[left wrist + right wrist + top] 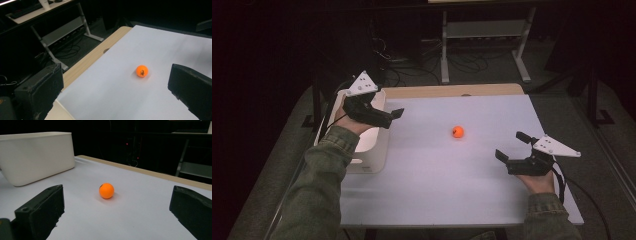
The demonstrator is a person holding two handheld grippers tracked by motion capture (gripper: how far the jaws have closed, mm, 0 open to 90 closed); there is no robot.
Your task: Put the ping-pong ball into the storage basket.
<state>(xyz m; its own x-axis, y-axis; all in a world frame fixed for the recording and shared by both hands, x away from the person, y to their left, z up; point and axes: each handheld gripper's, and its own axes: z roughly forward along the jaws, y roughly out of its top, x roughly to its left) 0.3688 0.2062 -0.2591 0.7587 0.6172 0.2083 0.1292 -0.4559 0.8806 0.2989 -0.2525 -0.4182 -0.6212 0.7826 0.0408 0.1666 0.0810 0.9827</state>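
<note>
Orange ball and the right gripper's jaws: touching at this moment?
Apart. The right gripper view shows the orange ball resting alone on the white table cover, bare cover between it and both open jaws. The high view agrees: the right gripper sits well off.

No text, label, brand, number or sign can be read anywhere; the small orange ball (142, 71) on the white table sheet carries a dark printed mark on its side, seen in the left gripper view and as a dark speck at its upper left edge in the right gripper view (106, 190), but it is too small and blurred to make out as letters or a logo
</note>
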